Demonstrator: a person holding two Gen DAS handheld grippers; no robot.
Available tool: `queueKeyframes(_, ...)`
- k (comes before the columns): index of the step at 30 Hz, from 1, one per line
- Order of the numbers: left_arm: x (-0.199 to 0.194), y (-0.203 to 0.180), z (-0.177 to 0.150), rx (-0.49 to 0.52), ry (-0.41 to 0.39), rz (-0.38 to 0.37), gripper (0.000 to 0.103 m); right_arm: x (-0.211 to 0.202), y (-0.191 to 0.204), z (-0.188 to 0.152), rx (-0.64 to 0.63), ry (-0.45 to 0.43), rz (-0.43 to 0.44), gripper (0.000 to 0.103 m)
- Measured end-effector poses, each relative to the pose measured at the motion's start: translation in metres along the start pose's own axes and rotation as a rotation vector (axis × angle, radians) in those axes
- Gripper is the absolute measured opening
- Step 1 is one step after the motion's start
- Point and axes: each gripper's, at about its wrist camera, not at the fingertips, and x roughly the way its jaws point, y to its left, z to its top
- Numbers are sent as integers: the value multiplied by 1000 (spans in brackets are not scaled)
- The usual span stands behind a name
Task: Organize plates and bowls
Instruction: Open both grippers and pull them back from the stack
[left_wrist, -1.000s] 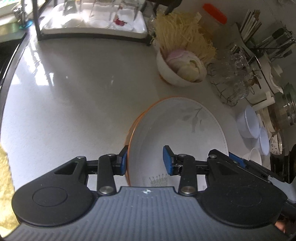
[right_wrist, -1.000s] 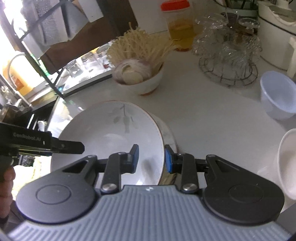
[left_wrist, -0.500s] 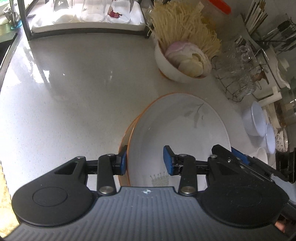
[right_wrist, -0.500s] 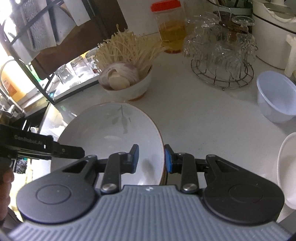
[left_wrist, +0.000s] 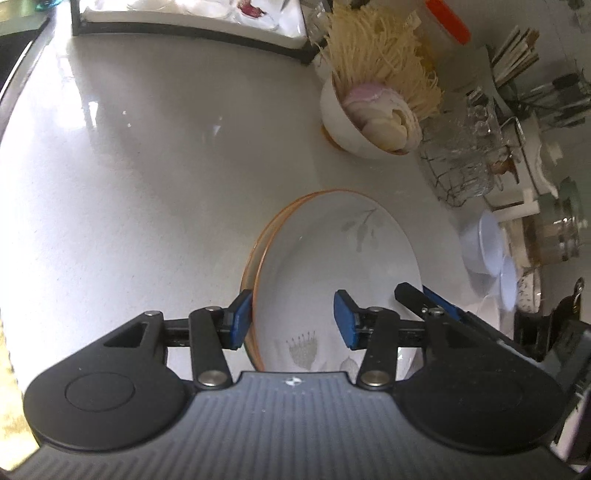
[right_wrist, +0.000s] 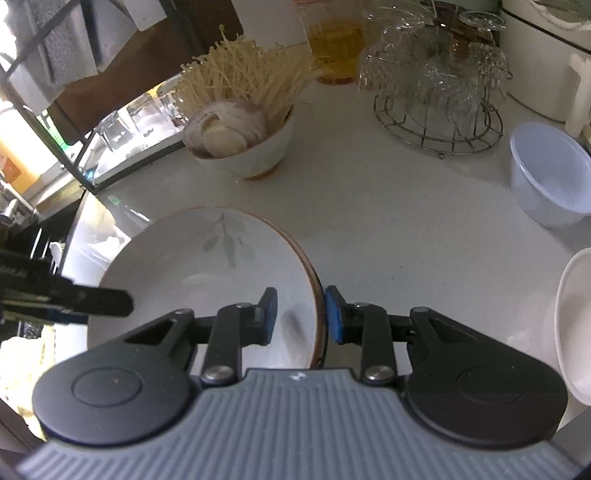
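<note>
A stack of white plates with orange rims and a grey leaf print (left_wrist: 332, 258) is held between both grippers above the white counter (left_wrist: 147, 166); it also shows in the right wrist view (right_wrist: 207, 273). My left gripper (left_wrist: 293, 323) straddles the stack's left rim, its jaws fairly wide apart with the left pad at the rim. My right gripper (right_wrist: 300, 315) straddles the right rim, both pads close against it. The right gripper's finger shows in the left wrist view (left_wrist: 424, 299).
A white bowl of onion and enoki mushrooms (right_wrist: 240, 140) stands behind the plates. A wire rack of glasses (right_wrist: 439, 92) and a pale blue bowl (right_wrist: 546, 177) are to the right. A white dish (right_wrist: 574, 325) sits at the right edge. A black drying rack (left_wrist: 192, 22) is far left.
The plate stack has moved with both grippers, sitting farther from the onion bowl in the views. The left gripper's jaws stand wider apart than before.
</note>
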Motion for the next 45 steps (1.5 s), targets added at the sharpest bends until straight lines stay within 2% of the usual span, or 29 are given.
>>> queueKeyframes(2, -11, -6, -4, 68, -48, 32, 56, 1, 1, -1, 2, -9, -14, 31)
queueKeyframes(4, -16, -6, -4, 69, -50, 13, 56, 3, 1, -3, 1, -2, -28, 33)
queueKeyframes(8, -24, -17, -4, 153, -93, 59, 56, 1, 1, -7, 22, -15, -28, 33)
queueKeyframes(10, -29, -22, -2, 172, -109, 39, 56, -4, 1, -6, 39, -40, -24, 33)
queueKeyframes(16, -41, -57, 3, 268, -149, -2, 56, -46, -10, 14, 43, -186, -13, 33)
queueKeyframes(24, -89, -115, -12, 314, -348, -40, 56, -127, -11, 40, -72, -348, 3, 33)
queueKeyframes(27, -97, -134, -26, 316, -387, -48, 56, -149, -21, 41, -59, -357, 25, 33)
queueKeyframes(31, -96, -159, -50, 337, -392, -30, 56, -173, -30, 29, -73, -363, 33, 33)
queueKeyframes(39, -90, -178, -100, 291, -404, -13, 58, -216, -44, -1, -93, -422, 52, 33)
queueKeyframes(45, -72, -191, -129, 273, -383, -26, 59, -226, -68, -22, -81, -423, 48, 33)
